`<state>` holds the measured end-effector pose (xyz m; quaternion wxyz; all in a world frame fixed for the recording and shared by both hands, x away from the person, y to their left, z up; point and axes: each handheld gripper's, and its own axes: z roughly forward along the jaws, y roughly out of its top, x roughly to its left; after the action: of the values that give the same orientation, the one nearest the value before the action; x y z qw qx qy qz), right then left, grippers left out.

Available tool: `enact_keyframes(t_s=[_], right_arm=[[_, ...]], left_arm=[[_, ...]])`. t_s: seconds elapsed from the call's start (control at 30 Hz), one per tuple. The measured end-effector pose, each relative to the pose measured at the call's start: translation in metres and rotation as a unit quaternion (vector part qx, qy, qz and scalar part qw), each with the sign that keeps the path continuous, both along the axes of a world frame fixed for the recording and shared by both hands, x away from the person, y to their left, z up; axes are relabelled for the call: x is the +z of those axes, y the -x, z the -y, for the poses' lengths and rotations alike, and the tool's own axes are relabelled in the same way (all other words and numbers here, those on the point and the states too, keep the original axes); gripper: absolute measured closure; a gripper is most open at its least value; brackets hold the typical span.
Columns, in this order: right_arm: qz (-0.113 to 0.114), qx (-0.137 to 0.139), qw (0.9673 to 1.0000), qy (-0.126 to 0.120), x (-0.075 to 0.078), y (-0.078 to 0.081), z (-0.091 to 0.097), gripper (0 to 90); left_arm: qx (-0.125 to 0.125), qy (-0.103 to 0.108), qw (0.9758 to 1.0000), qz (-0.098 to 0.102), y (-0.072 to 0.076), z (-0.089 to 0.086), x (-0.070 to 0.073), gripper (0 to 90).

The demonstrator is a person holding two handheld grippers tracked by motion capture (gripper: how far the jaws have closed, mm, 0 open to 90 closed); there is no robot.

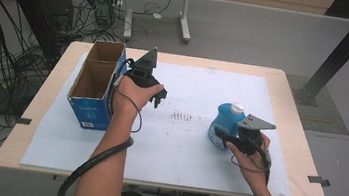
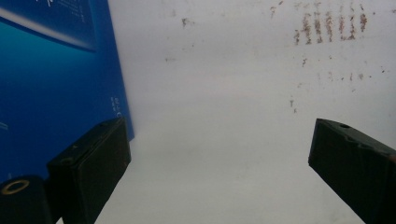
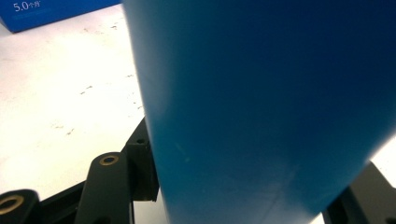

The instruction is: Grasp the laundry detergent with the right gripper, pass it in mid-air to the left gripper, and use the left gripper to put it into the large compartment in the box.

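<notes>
Right gripper point(image 1: 228, 137) pinching the blue bottle point(image 1: 223, 124)
The grasp looks made; the bottle stands upright right of the table's point(image 1: 291, 117) middle, jaws pressed on its sides; next comes a lift, likely toward the open box point(image 1: 94, 85) at the left edge; bare table lies between; left gripper point(image 1: 160, 96) hangs spread and empty beside the box
</notes>
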<state>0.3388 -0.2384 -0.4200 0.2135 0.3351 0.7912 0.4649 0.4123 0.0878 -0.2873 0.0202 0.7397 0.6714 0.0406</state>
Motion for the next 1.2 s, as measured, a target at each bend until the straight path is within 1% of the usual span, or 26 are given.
enact_keyframes(t_s=[0.47, 0.8, 1.2], right_arm=[[-0.002, 0.001, 1.0000, 0.000, 0.000, 0.000, 0.000, 41.6], [-0.003, 0.001, 1.0000, 0.001, 0.001, -0.001, 0.000, 41.9], [-0.003, -0.001, 1.0000, 0.002, 0.001, 0.000, 0.000, 41.9]], left_arm=[[0.000, -0.001, 1.0000, 0.002, 0.000, 0.000, 0.002, 6.0], [-0.005, -0.002, 1.0000, 0.005, 0.001, 0.000, 0.007, 5.9], [-0.002, -0.003, 0.9999, 0.010, 0.002, -0.001, 0.011, 5.8]])
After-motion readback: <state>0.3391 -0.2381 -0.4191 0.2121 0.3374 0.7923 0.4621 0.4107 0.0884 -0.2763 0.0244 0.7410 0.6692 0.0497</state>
